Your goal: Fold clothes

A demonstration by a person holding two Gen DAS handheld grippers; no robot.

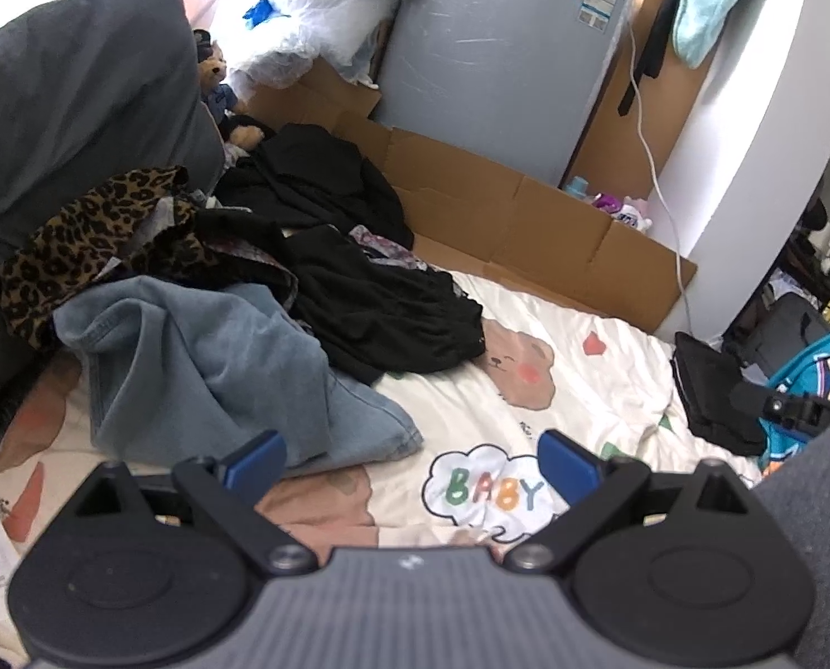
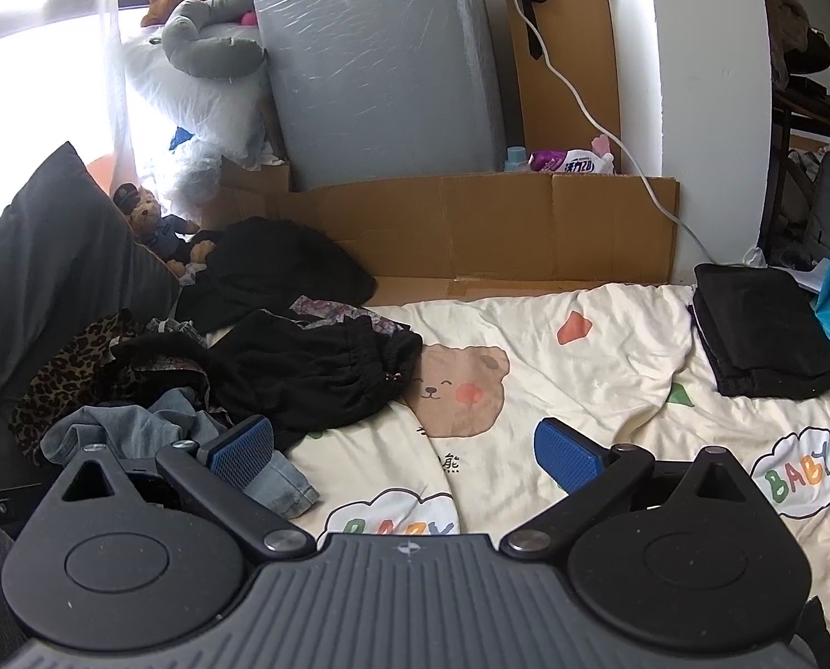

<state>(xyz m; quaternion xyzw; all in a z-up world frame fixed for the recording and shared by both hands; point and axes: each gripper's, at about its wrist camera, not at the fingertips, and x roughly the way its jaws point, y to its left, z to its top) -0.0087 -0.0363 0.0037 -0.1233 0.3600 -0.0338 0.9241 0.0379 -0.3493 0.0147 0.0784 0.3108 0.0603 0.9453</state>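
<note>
On the bed, cream quilt (image 2: 526, 306) printed with bears and "BABY" clouds, spread flat and serving as the work surface.

Item 1: left gripper (image 1: 412, 454). Blue-padded fingers spread wide, nothing between them; held low over the quilt, a "BABY" cloud print directly ahead of the gap.

Item 2: right gripper (image 2: 404, 446). Fingers likewise spread wide and empty; held over bare quilt, bear print just ahead.

Item 3: blue jeans (image 1: 208, 368). Crumpled, unfolded; in the left wrist view they lie just ahead and to the left of the left gripper, with the hem reaching close to its left finger. In the right wrist view a denim leg end lies beside and partly behind the right gripper's left finger; contact cannot be told.

Item 4: black garment (image 1: 392, 306). Rumpled heap just behind the jeans, near the middle of the quilt, apart from both grippers.

Item 5: leopard-print garment (image 1: 80, 240). Bunched at the far left of the heap, against a dark grey pillow (image 1: 80, 95).

Item 6: second black garment (image 1: 314, 178). Loose, farther back, beside a small teddy bear (image 1: 222, 95).

Item 7: folded black clothing (image 2: 761, 329). Neat flat stack at the quilt's right edge, well apart from the heap and from both grippers.

Item 8: flattened cardboard (image 2: 498, 223). Standing along the far edge of the bed, with a grey wrapped appliance (image 2: 381, 67) behind it.
</note>
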